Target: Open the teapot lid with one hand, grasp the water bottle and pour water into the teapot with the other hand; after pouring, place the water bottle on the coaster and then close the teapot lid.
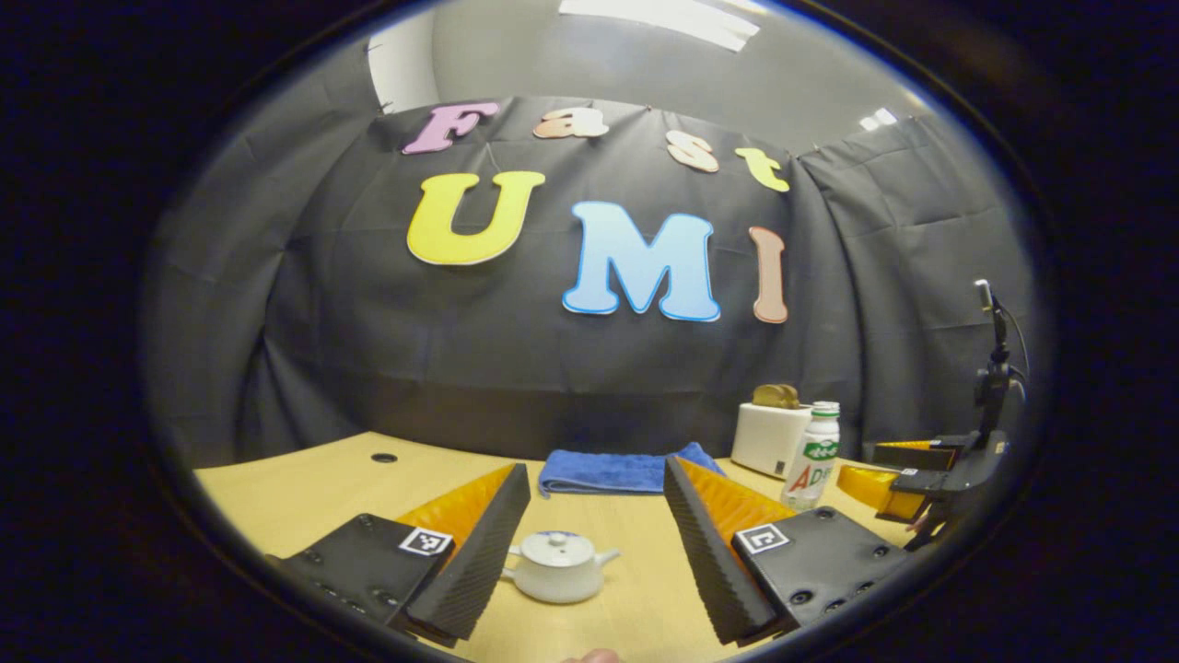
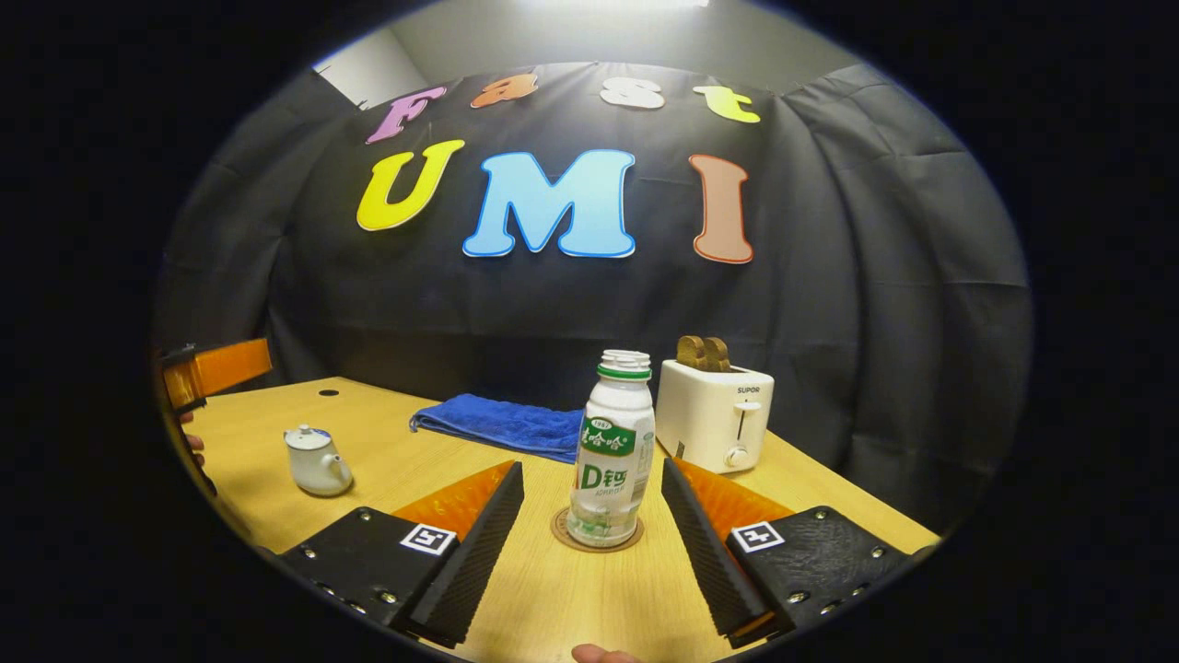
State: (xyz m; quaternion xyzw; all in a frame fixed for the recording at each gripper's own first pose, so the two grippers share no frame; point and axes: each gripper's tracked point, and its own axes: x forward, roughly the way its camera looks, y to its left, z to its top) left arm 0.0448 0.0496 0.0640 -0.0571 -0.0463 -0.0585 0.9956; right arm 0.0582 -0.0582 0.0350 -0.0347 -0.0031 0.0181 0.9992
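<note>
The small white ceramic teapot (image 1: 557,568), lid on, sits on the pale wooden bench (image 1: 304,488) between the spread fingers of the left hand-held gripper (image 1: 589,552), untouched. The white plastic water bottle (image 2: 612,451) stands upright on a round brown coaster (image 2: 562,534), framed by the right hand-held gripper (image 2: 589,543), fingers apart. Behind lie a folded blue towel (image 2: 502,424) and a white toaster (image 2: 714,414).

"SUPOR" is printed on the front of the white toaster (image 2: 714,414); the water bottle (image 2: 612,451) carries a printed label.
</note>
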